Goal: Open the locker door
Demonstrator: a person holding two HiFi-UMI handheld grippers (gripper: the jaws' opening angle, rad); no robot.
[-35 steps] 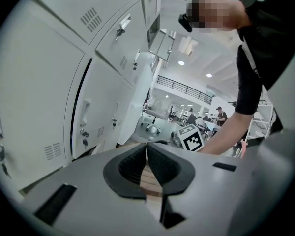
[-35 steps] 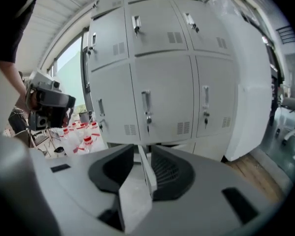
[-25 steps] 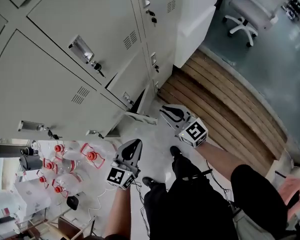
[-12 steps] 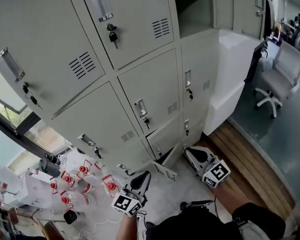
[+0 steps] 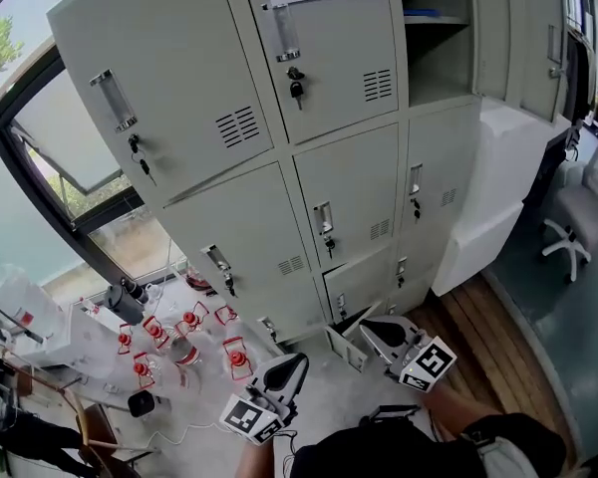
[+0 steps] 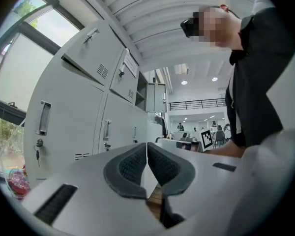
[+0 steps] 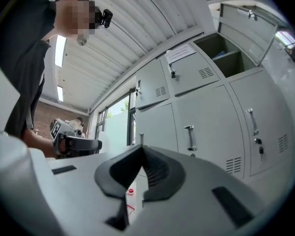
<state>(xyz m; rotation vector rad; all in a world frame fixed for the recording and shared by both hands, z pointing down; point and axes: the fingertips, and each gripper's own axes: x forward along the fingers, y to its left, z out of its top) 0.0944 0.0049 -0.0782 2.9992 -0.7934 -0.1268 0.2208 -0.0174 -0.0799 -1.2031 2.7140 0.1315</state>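
Lockers [image 5: 349,197] face left hand-held gripper [image 6: 147,144], right hand-held gripper [image 7: 140,147], both closed.

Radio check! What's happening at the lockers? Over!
Left gripper shut, empty. Right gripper same. Neither touches pale grey metal lockers; lowest door ajar. Red-capped clear bottles on floor, left.

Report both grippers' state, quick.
Left gripper: closed, jaws together, holding nothing.
Right gripper: closed, jaws together, holding nothing.
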